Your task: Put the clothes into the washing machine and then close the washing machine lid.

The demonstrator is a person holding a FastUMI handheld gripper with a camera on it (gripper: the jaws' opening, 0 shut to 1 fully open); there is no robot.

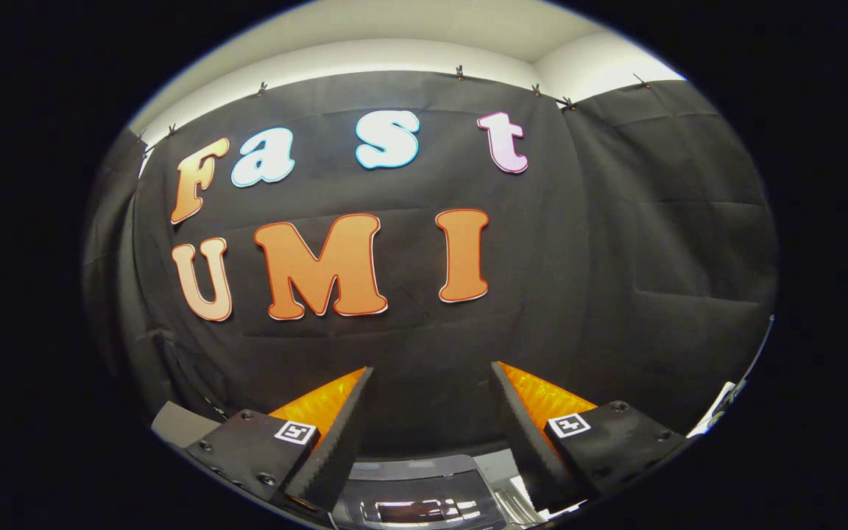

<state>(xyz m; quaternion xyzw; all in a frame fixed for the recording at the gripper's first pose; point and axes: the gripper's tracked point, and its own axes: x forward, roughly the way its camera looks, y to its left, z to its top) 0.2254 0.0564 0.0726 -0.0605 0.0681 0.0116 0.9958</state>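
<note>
My gripper (431,372) is held high and points at the booth's black cloth wall. Its two fingers stand wide apart with nothing between them. Low down between the finger bases I see the top of the washing machine (424,489), a dark glossy panel with a grey rim. Whether its lid is up or down cannot be made out from here.
The black cloth wall (615,258) spans everything ahead, with a pale ceiling (424,37) above it. A white and blue edge (722,405) of something pokes in beyond the right finger.
</note>
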